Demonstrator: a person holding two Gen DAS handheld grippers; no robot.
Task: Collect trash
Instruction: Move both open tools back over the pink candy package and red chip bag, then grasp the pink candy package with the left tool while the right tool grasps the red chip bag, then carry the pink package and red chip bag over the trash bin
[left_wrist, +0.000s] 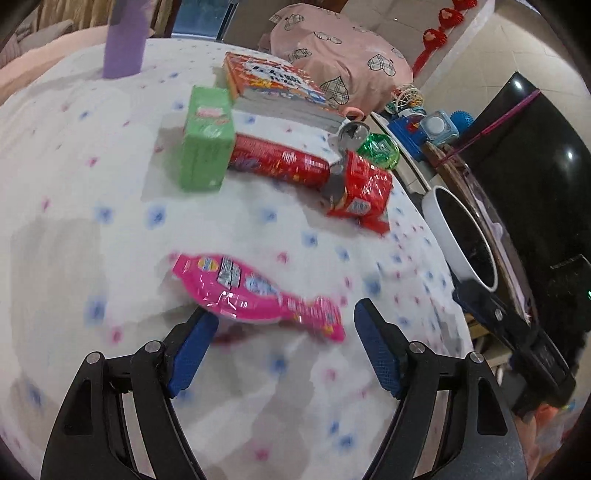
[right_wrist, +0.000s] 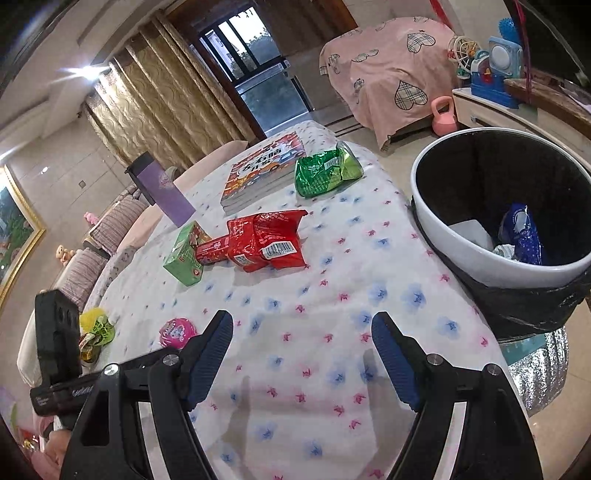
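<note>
Lying just ahead of the wide-open left gripper (left_wrist: 286, 325), the pink wrapper (left_wrist: 255, 291) runs crosswise to its fingers (the right gripper (right_wrist: 303, 332), equally wide and empty, is farther off). Beside the table, the bin (right_wrist: 461, 254) holds a blue packet (right_wrist: 522, 236) and paper.

Bin (right_wrist: 461, 236) stands right of table (right_wrist: 295, 295); wrappers (right_wrist: 266, 240) lie on it.

book (right_wrist: 264, 171) on floral tablecloth (right_wrist: 332, 295) | purple bottle (right_wrist: 162, 190) | pink kettlebell (right_wrist: 445, 118)
</note>
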